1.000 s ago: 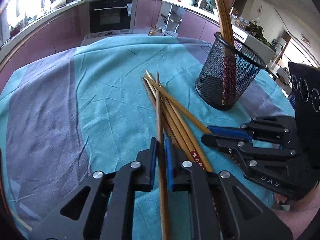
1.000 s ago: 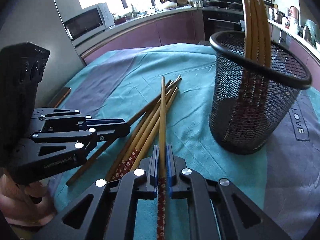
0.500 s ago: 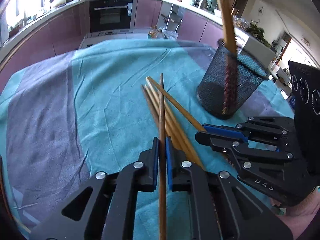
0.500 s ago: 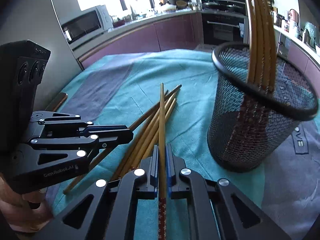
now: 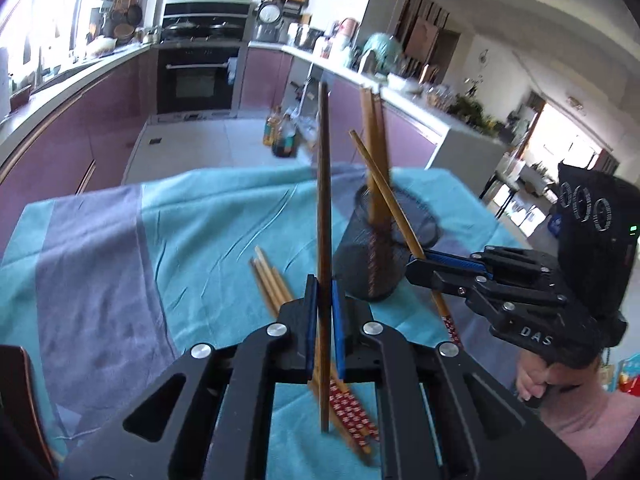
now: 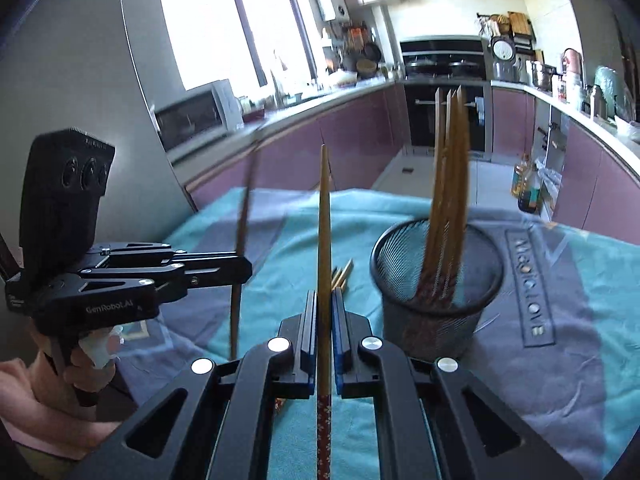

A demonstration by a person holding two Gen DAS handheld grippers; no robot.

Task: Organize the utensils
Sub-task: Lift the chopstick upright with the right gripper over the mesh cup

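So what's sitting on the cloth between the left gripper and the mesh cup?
In the left wrist view, loose chopsticks lie on the teal cloth between the left gripper and the mesh cup.

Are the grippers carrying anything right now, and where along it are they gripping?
Each holds one chopstick. Left gripper pinches a plain brown chopstick toward its lower end; right gripper pinches a chopstick just above its red patterned end.

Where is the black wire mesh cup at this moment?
The black wire mesh cup stands upright on the teal tablecloth, right of centre in both wrist views, with several wooden chopsticks inside and loose chopsticks lying to its left.
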